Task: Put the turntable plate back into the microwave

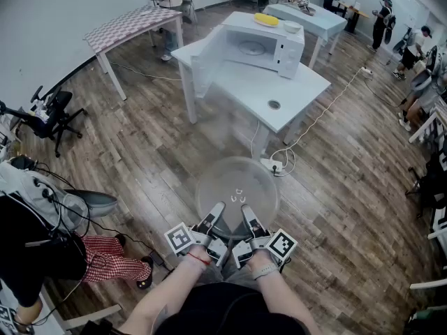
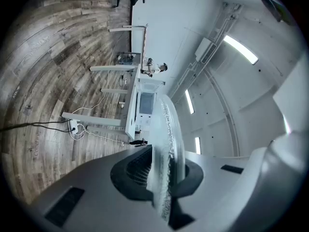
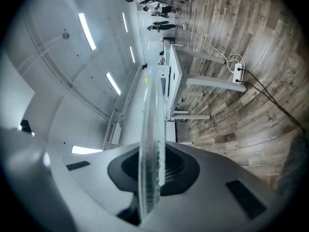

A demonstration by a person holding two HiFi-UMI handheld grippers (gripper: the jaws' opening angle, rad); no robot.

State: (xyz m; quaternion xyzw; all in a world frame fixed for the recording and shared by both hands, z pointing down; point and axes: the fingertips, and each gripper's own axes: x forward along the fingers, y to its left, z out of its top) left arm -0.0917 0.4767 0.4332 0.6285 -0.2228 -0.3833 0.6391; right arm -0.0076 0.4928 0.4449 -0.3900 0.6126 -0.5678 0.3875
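Observation:
The clear glass turntable plate (image 1: pixel 237 185) hangs level above the wooden floor in front of me. My left gripper (image 1: pixel 212 219) is shut on its near rim, and my right gripper (image 1: pixel 251 219) is shut on the same rim beside it. Seen edge-on, the plate (image 2: pixel 169 129) runs between the left jaws. In the right gripper view the plate (image 3: pixel 150 144) also stands edge-on in the jaws. The white microwave (image 1: pixel 257 44) sits on a white table (image 1: pixel 279 93) several steps ahead, its door (image 1: pixel 202 61) swung open to the left and its cavity showing.
A power strip (image 1: pixel 274 165) and white cable lie on the floor near the table legs. A round hole (image 1: pixel 274 105) marks the tabletop. On the microwave lie a yellow object (image 1: pixel 266 19) and a bowl (image 1: pixel 292 26). People, chairs and other tables line the room's edges.

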